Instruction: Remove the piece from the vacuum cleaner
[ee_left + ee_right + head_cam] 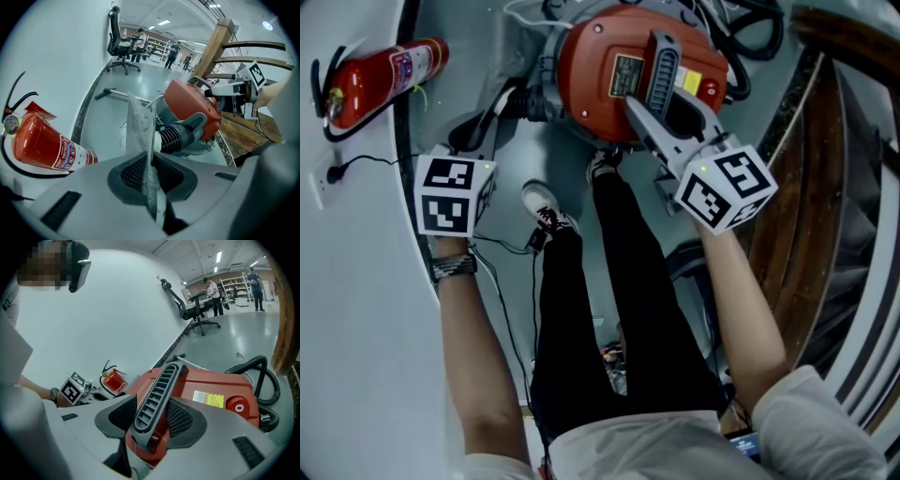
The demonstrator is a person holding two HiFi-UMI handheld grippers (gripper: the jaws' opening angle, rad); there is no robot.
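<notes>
The red vacuum cleaner stands on the floor in front of the person. A grey slatted grille piece lies along its top. My right gripper is shut on the lower end of that grille, pads on both sides. Whether the grille is free of the housing I cannot tell. To the left, close to the wall, my left gripper is shut on a thin grey sheet that stands edge-on between its pads, short of the vacuum's ribbed hose socket.
A red fire extinguisher lies by the white wall. A black hose coils behind the vacuum. A wooden frame stands on the right. The person's legs are between the grippers. An office chair is far off.
</notes>
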